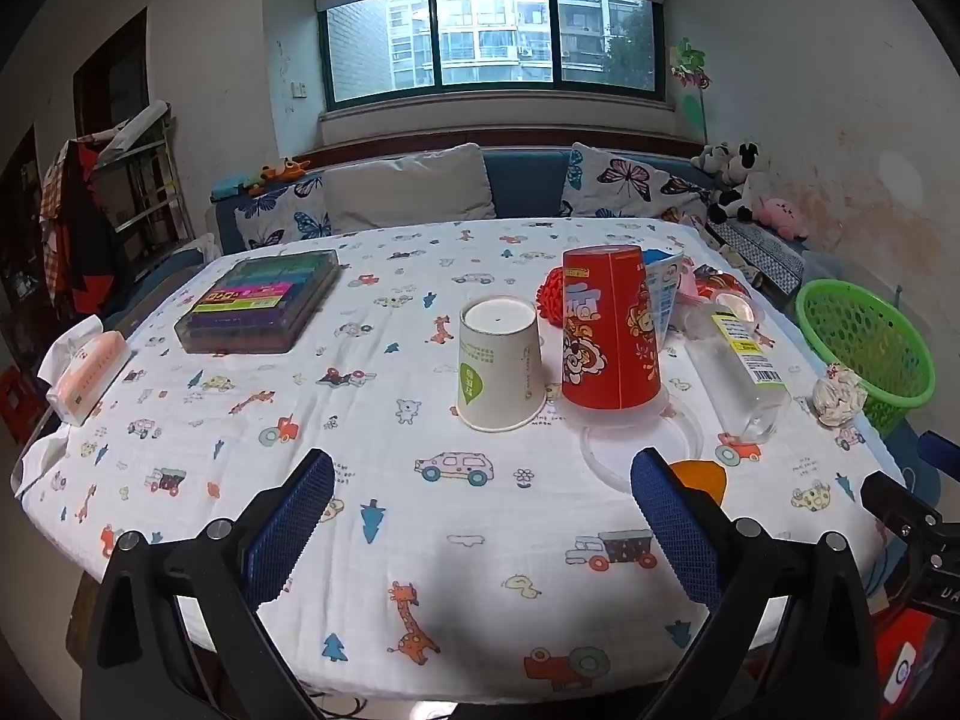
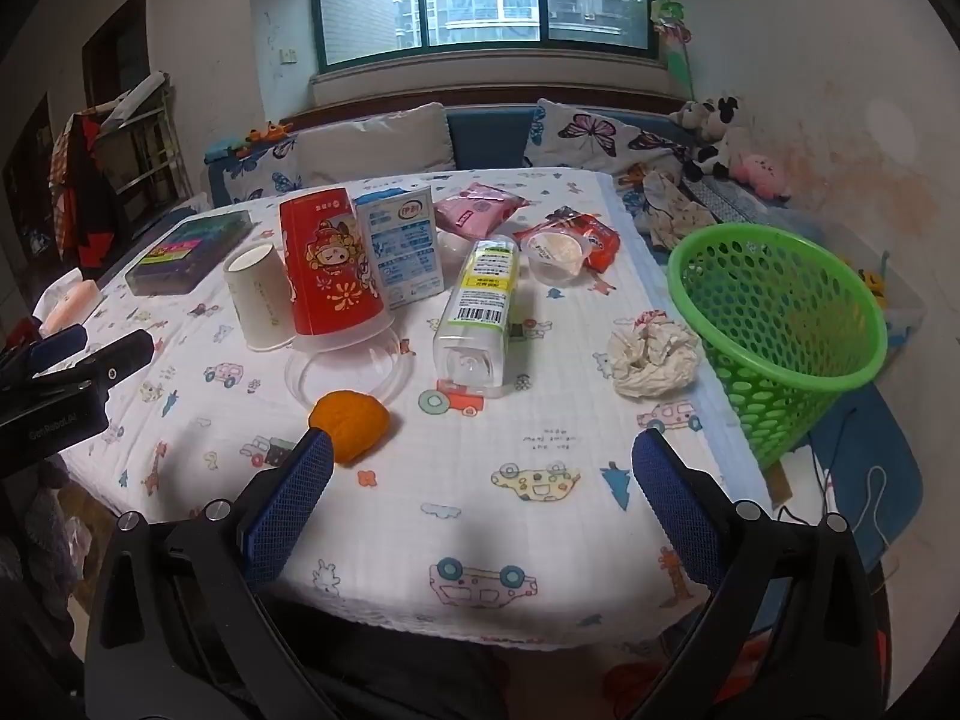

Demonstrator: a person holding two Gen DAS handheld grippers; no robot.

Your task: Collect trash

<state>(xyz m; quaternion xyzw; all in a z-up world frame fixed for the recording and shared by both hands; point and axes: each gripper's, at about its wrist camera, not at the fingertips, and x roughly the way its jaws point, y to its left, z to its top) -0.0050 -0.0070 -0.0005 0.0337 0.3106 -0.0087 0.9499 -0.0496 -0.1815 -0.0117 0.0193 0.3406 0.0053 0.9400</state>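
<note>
A green basket (image 2: 780, 324) stands at the table's right edge; it also shows in the left wrist view (image 1: 864, 348). Trash lies on the cloth: a crumpled tissue (image 2: 654, 357), a clear bottle (image 2: 480, 312) on its side, an orange peel (image 2: 351, 423), an upturned white paper cup (image 1: 501, 360), a red cup (image 1: 609, 327) upside down on a clear lid, a milk carton (image 2: 402, 249), a jelly cup (image 2: 555, 252) and wrappers (image 2: 480, 207). My left gripper (image 1: 483, 483) is open and empty before the cups. My right gripper (image 2: 483, 465) is open and empty, near the peel.
A box of coloured markers (image 1: 264, 300) and a tissue pack (image 1: 87, 375) lie at the table's left. A sofa with cushions (image 1: 408, 186) and plush toys (image 1: 738, 180) stands behind the table. A blue stool (image 2: 870, 480) sits under the basket.
</note>
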